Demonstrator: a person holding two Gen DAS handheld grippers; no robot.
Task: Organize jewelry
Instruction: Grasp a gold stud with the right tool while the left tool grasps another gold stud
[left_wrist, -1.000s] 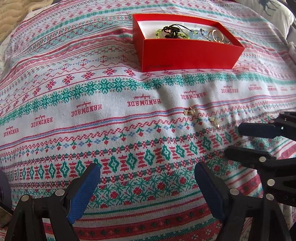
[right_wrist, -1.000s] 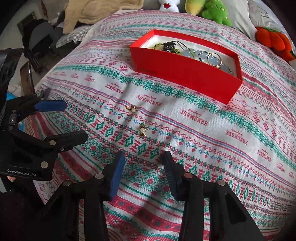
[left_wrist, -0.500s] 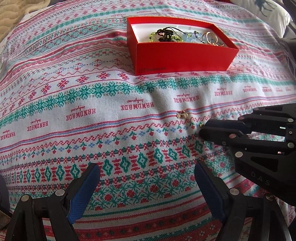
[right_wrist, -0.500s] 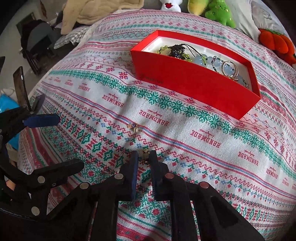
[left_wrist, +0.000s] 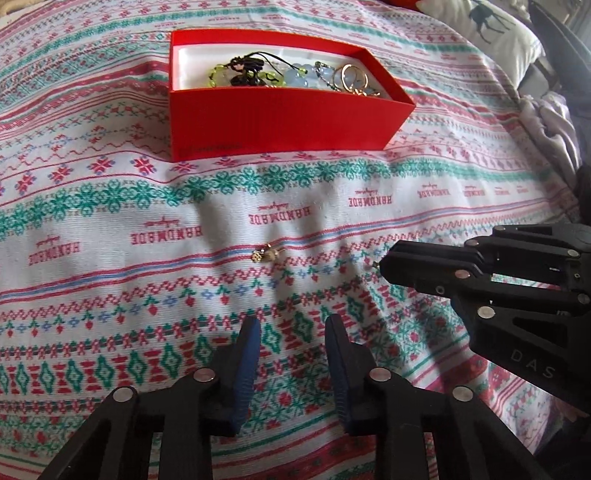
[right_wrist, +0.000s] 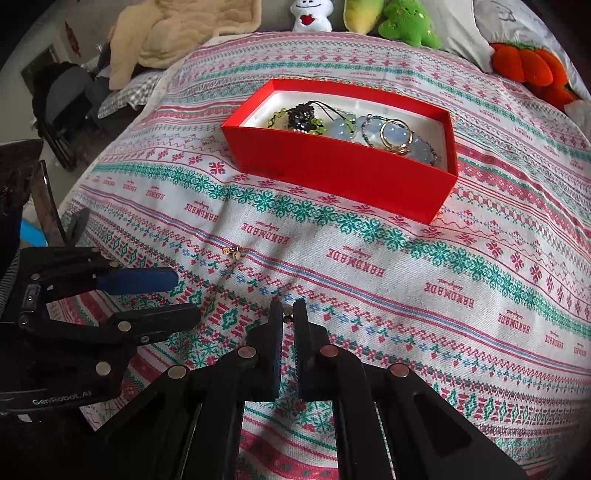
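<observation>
The right gripper is clamped on a small gold earring at its fingertips. The left gripper stands apart, empty. A second earring lies on the patterned cloth, well short of the red box.

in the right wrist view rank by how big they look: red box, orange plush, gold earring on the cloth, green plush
1. red box
2. orange plush, partly cut off
3. green plush, close to the orange one, unsure
4. gold earring

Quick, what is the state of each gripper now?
Left gripper: open, holding nothing, just short of the loose earring.
Right gripper: closed on the other small earring.
</observation>
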